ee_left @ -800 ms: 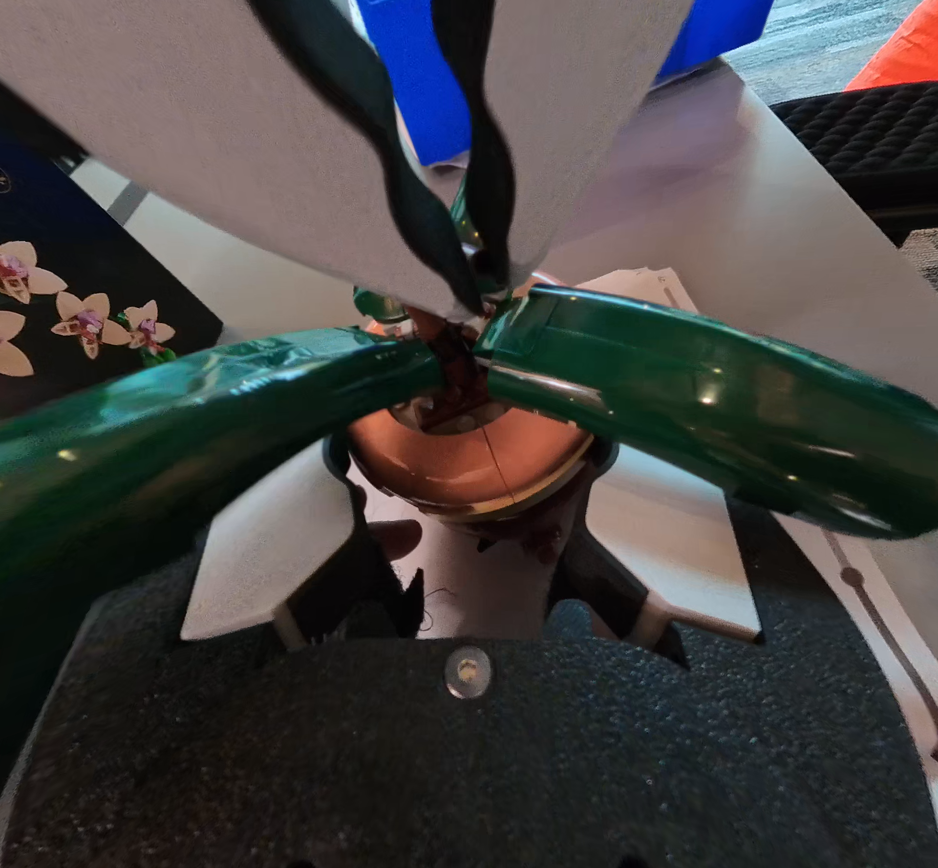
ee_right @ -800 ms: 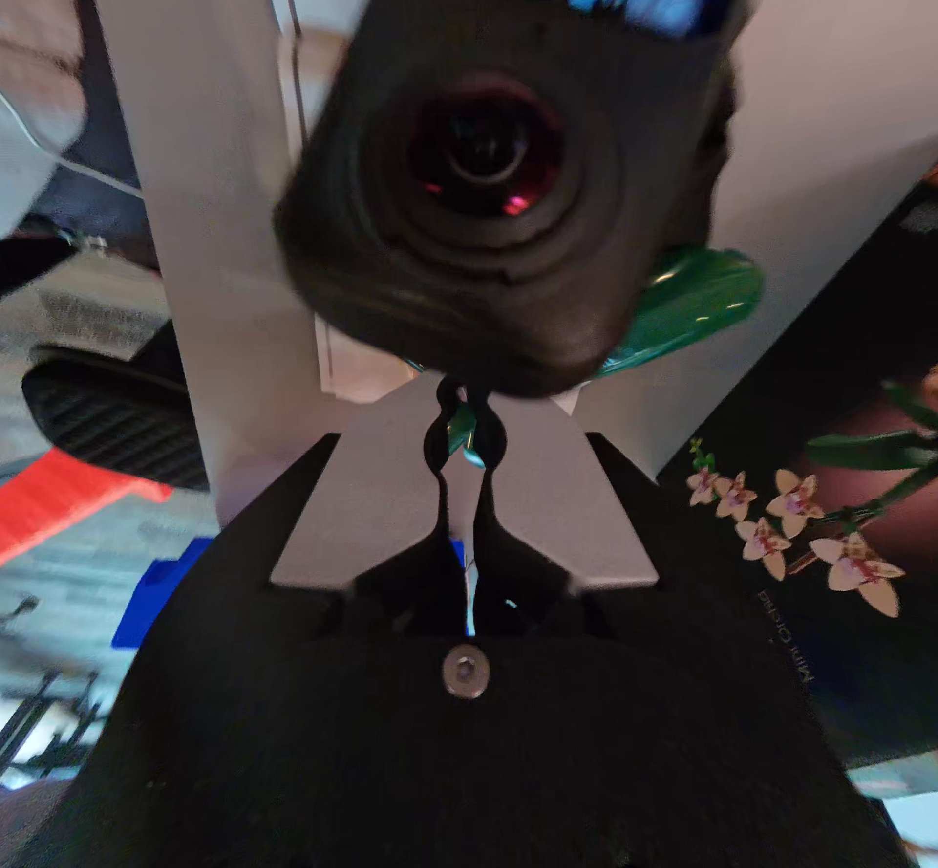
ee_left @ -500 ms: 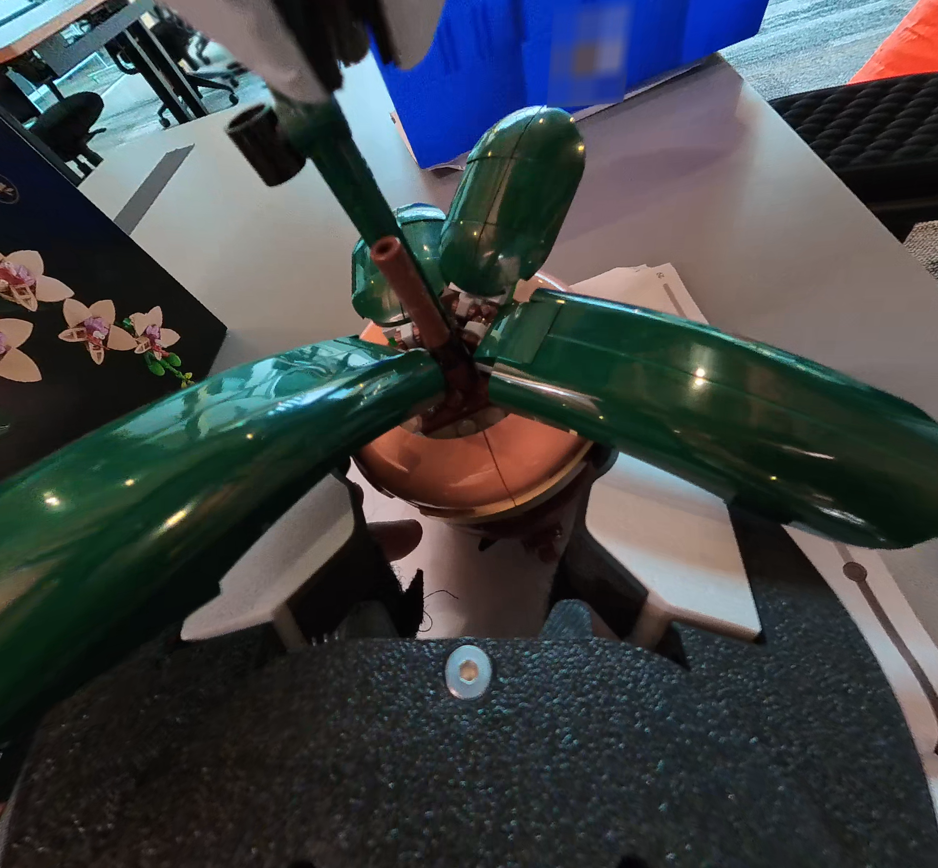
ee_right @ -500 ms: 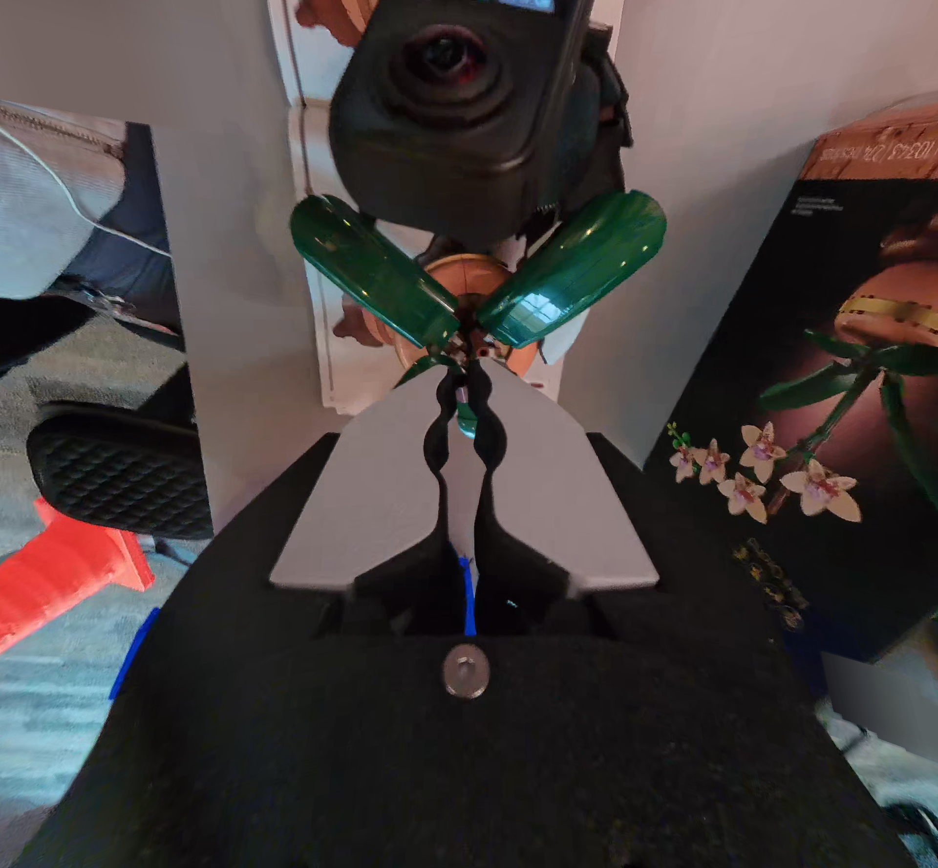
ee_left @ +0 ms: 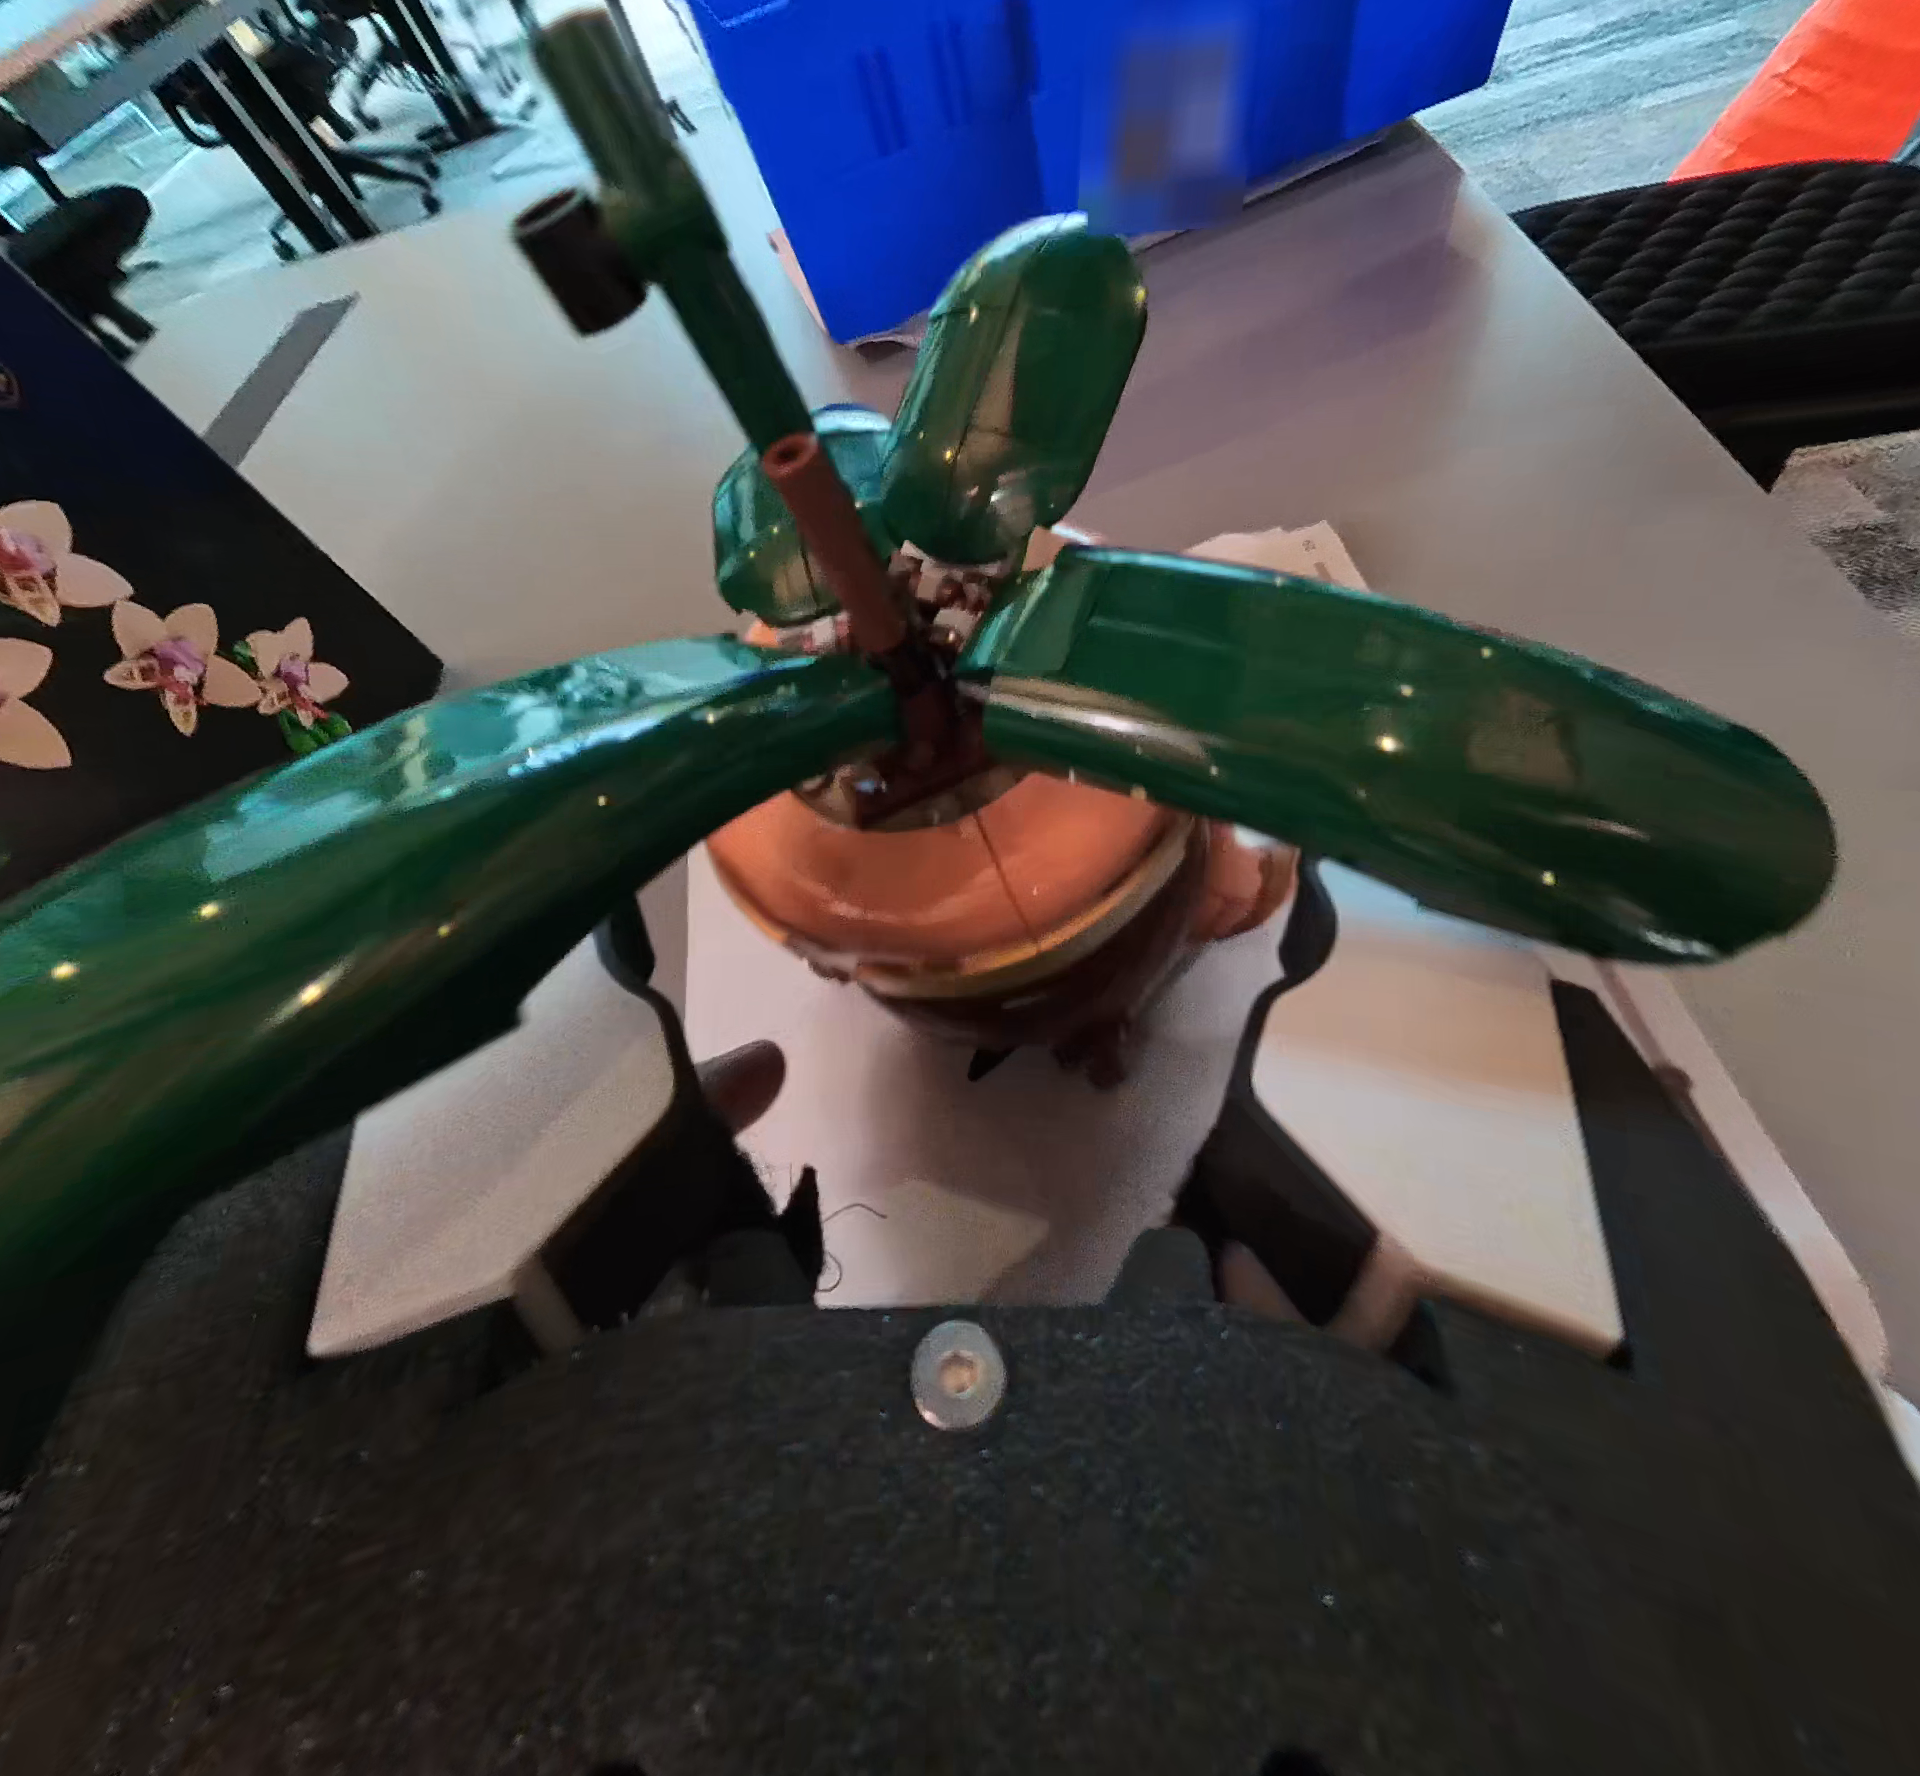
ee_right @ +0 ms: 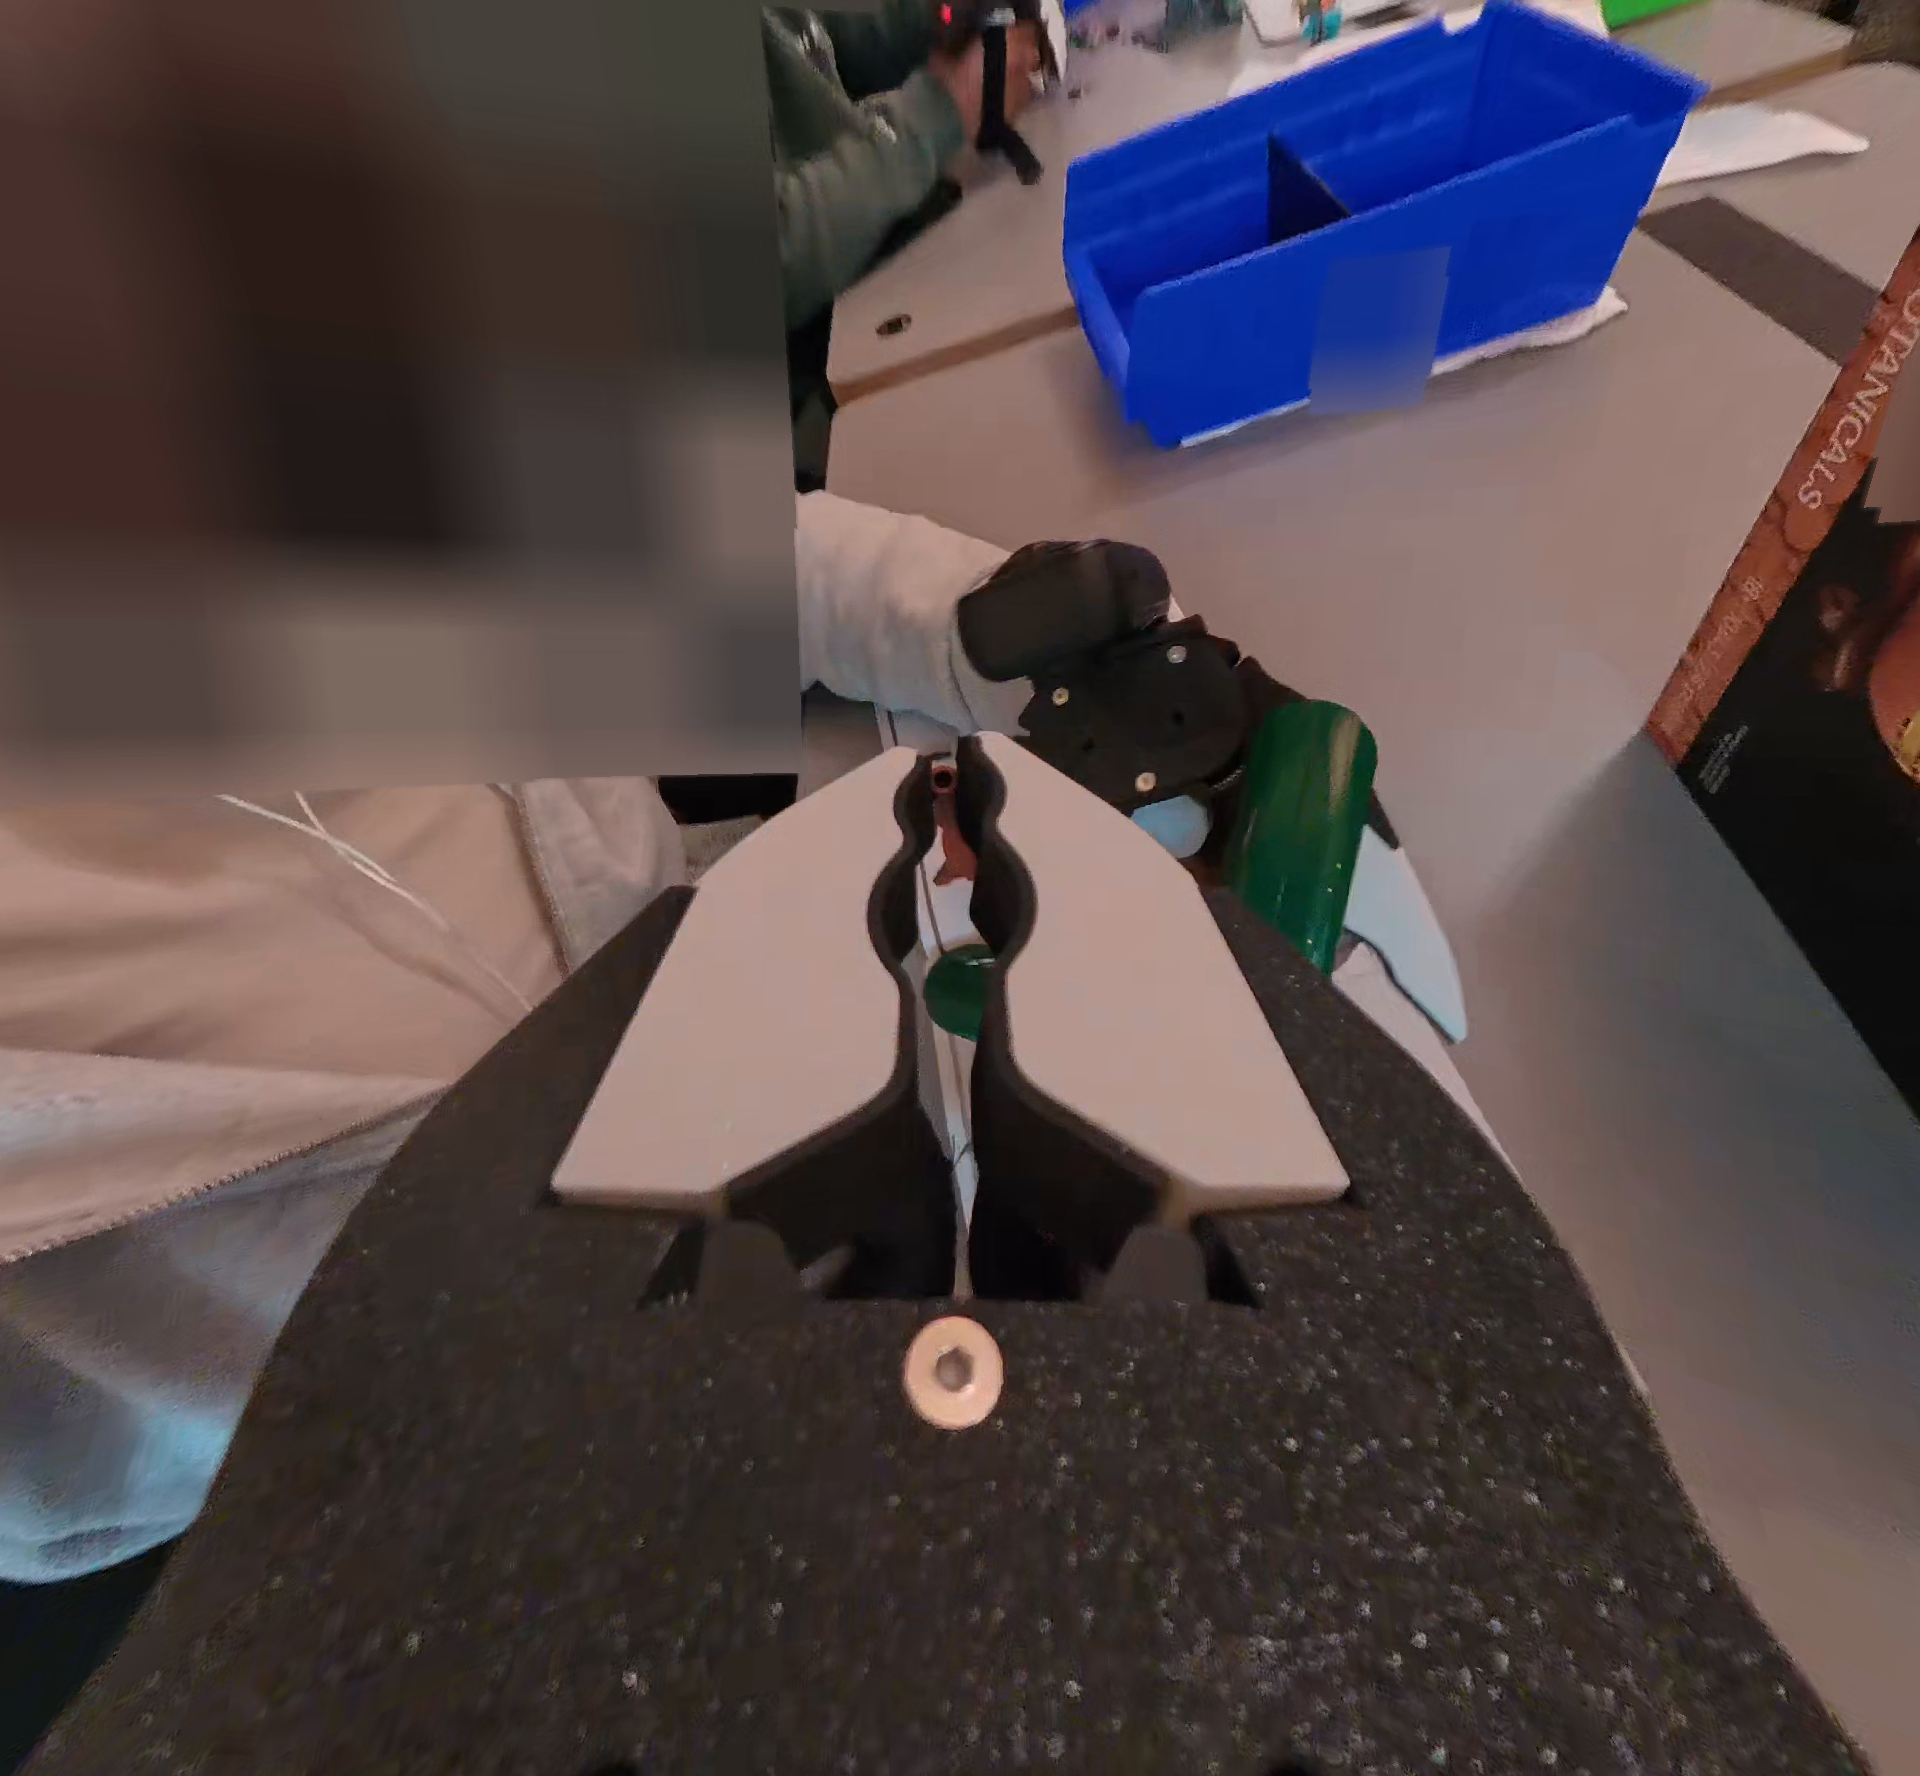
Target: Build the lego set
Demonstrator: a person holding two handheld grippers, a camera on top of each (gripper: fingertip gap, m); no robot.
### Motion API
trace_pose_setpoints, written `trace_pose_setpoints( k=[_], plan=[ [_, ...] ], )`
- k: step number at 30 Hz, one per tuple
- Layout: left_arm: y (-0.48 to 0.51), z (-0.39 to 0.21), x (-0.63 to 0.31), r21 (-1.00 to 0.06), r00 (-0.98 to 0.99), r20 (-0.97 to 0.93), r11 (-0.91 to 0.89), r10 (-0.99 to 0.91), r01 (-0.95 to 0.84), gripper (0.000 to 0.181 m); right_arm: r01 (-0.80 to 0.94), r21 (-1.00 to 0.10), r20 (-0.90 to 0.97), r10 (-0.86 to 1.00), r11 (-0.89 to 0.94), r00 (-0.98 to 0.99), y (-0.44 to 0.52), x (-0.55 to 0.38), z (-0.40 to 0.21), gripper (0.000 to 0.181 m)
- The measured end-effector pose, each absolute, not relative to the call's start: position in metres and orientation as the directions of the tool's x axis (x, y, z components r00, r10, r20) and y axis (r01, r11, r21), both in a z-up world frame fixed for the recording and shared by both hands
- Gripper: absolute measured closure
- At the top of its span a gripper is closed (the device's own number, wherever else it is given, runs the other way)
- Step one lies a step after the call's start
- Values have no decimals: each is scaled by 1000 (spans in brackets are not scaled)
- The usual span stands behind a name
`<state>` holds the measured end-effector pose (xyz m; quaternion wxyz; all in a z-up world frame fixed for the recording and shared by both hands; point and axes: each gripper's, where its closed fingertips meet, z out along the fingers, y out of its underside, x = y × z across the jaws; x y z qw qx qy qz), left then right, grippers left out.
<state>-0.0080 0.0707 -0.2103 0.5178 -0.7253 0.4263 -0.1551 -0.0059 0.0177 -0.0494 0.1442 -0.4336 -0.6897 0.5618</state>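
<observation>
A grey surface (ee_left: 1403,396) is seen carrying a blue bin (ee_left: 1122,43), a dark set box (ee_left: 135,604) printed with orchids, and the lego orchid model. The model's terracotta-coloured pot (ee_left: 956,895) is clamped between the spread fingers of the left gripper (ee_left: 961,957), under long green leaves (ee_left: 1403,739) and a green stem (ee_left: 675,272). The right gripper (ee_right: 951,776) fingers are nearly closed; whether anything is gripped cannot be told.
</observation>
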Motion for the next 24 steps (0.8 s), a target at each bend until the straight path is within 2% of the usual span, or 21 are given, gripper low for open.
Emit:
trace_pose_setpoints(
  k=[1,4,7,8,10,11,13,14,17,20,24],
  plan=[
    [69,-209,-13,-877,585,-208,-116,-784,-467,59,418,-908,-287,762,-23,-581,17,-4,-48,177],
    [61,-193,-36,-860,587,-204,-143,-784,-490,58,364,-931,-249,774,-27,-581,15,1,-45,177],
    [42,-141,-52,-897,579,-228,-62,-783,-438,91,272,-962,-166,792,0,-588,9,3,-36,177],
    [33,-119,-50,-925,569,-220,-15,-793,-379,108,237,-971,-138,791,9,-597,5,2,-33,177],
    [18,-84,-40,-967,544,-178,45,-820,-249,125,187,-982,-96,785,25,-612,-3,-2,-29,177],
    [16,-80,-38,-968,544,-170,35,-822,-250,125,181,-983,-83,785,38,-613,-5,-4,-31,177],
    [21,-91,-47,-933,577,-212,-13,-789,-360,112,146,-989,-77,777,19,-625,-4,-7,-30,177],
    [25,-94,-53,-924,594,-237,-11,-768,-383,112,132,-991,-93,771,-12,-630,-1,-7,-28,177],
    [29,-80,-56,-952,629,-242,57,-739,-300,127,106,-994,-93,774,-34,-626,5,-8,-29,177],
    [23,-55,-40,-989,622,-145,89,-770,-121,155,31,-998,-67,754,-62,-653,-3,-9,-19,177],
    [16,-43,-18,-997,573,-51,76,-818,20,160,-22,-995,-58,736,-98,-675,-11,-14,-13,177]
  ],
)
